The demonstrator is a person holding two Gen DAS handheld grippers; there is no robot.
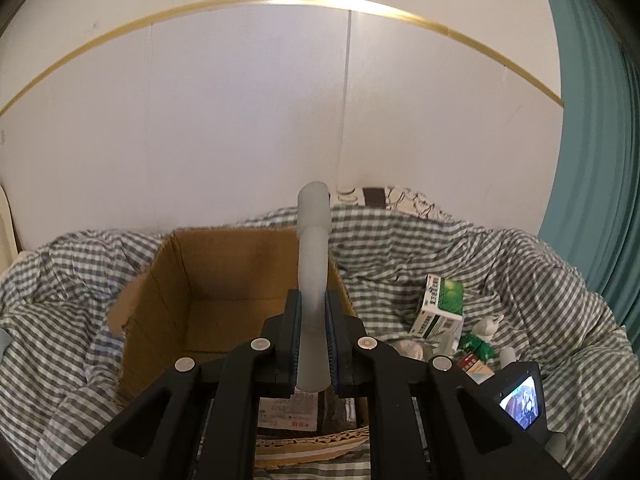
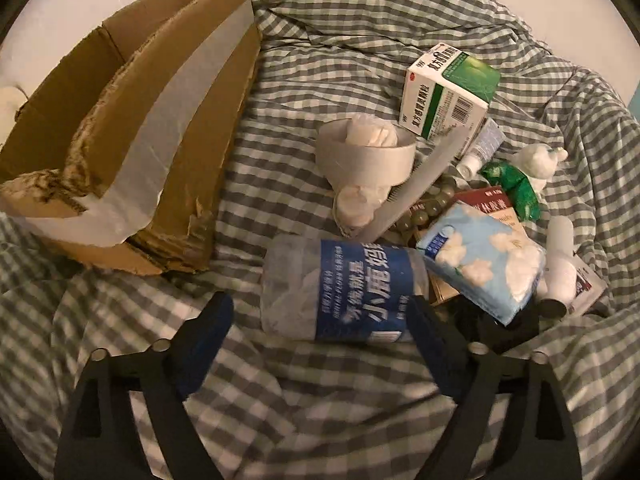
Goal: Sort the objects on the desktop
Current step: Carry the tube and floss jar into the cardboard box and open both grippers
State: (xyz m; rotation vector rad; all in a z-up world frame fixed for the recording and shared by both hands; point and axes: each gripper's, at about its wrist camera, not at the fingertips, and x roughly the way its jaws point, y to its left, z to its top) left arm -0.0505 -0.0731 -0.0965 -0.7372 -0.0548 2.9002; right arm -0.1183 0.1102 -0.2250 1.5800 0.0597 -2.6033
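My left gripper (image 1: 313,298) is shut on a frosted white tube-shaped bottle (image 1: 313,240), held upright above the open cardboard box (image 1: 224,280). My right gripper (image 2: 320,312) is open, its jaws wide on either side of a clear tub with a blue label (image 2: 340,288) lying on the checked cloth. Behind the tub lies a pile: a green and white medicine box (image 2: 448,92), a white cup with wadding (image 2: 368,152), a blue tissue pack (image 2: 484,260), a white comb (image 2: 416,184), a white bear figure (image 2: 540,160).
The grey checked cloth (image 2: 320,392) covers the surface and bunches up at the edges. The cardboard box (image 2: 120,140) stands left of the pile, with torn taped flaps. A white wall is behind and a teal curtain (image 1: 592,120) at the right.
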